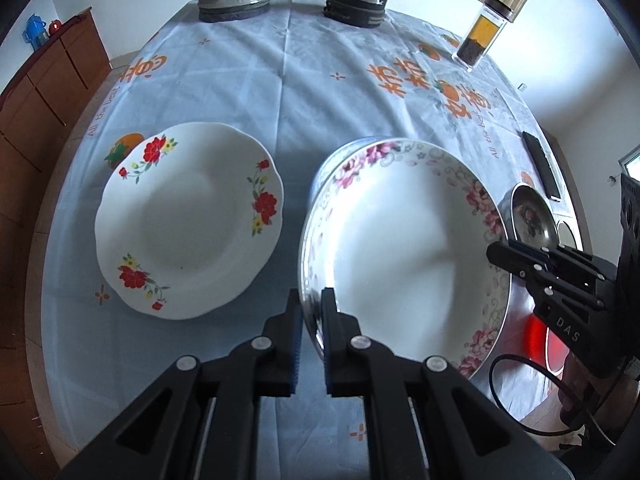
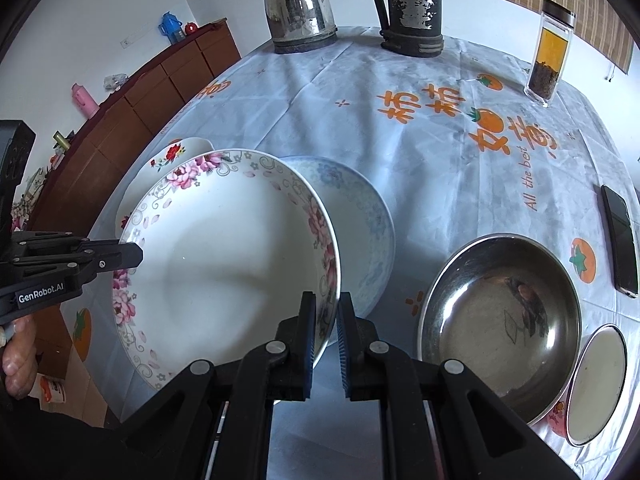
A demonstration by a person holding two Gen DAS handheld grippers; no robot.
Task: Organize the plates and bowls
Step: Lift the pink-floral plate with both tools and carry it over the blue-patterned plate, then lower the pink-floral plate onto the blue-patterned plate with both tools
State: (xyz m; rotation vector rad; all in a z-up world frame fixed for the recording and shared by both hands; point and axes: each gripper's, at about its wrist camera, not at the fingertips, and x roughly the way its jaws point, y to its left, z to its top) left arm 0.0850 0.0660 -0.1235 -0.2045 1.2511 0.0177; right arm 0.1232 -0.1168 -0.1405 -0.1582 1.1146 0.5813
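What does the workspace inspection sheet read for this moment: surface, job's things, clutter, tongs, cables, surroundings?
Surface: round table under a white tablecloth printed with orange persimmons and characters.
Job's things: pink-flowered plate held tilted over a blue-patterned plate; red-flowered plate lying apart; steel bowl; small white dish.
Clutter: electric kettle, black thermos jug, tea bottle, phone.
Tongs: left tongs and right tongs each shut on the pink-flowered plate's rim, on opposite sides.
Cables: black cable looping below the right tongs.
Surroundings: wooden sideboard, white walls.
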